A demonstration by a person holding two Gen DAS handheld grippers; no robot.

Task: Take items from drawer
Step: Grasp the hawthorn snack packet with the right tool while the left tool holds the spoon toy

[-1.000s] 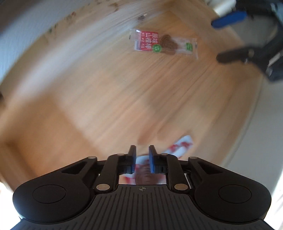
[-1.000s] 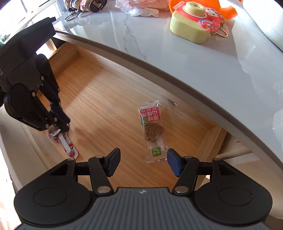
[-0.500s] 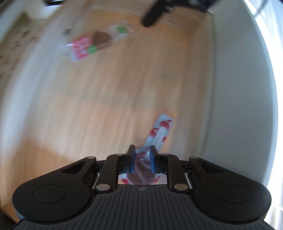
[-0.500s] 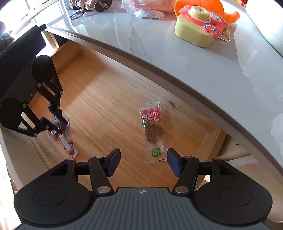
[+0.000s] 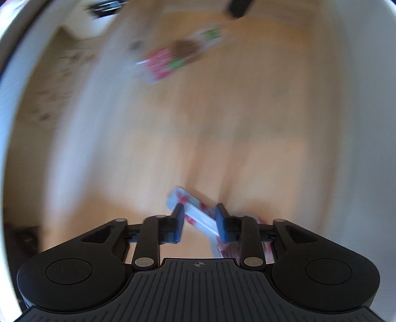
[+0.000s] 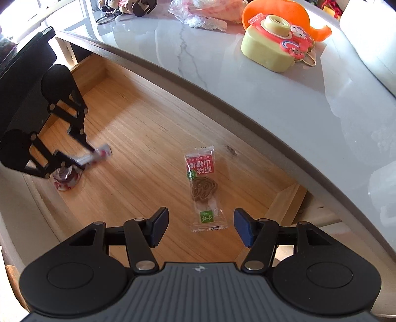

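Note:
A wooden drawer (image 6: pixel 148 138) stands pulled out under a marble counter (image 6: pixel 247 86). My left gripper (image 6: pixel 85 157) is at the drawer's front left, shut on a red-and-white wrapped lollipop (image 6: pixel 99 154). The lollipop's round head (image 6: pixel 65 179) hangs low by the front wall. In the blurred left wrist view the lollipop (image 5: pixel 195 213) crosses slantwise between the fingers of the left gripper (image 5: pixel 200 218). A clear snack packet (image 6: pixel 203 188) with a red label and a brown disc lies flat mid-drawer, and shows blurred in the left wrist view as the packet (image 5: pixel 173 59). My right gripper (image 6: pixel 200 218) hovers open just above its near end.
On the counter sit a yellow toy camera (image 6: pixel 272 47), an orange toy (image 6: pixel 279 12), a crinkled plastic bag (image 6: pixel 205 12) and keys with charms (image 6: pixel 128 6). The drawer's white front wall (image 6: pixel 29 210) runs along the left. Bare wood floor lies between the two items.
The left gripper turned and rose a little; the lollipop swung round, its wrapper tail now pointing toward the drawer's middle. The right gripper held nearly still above the packet.

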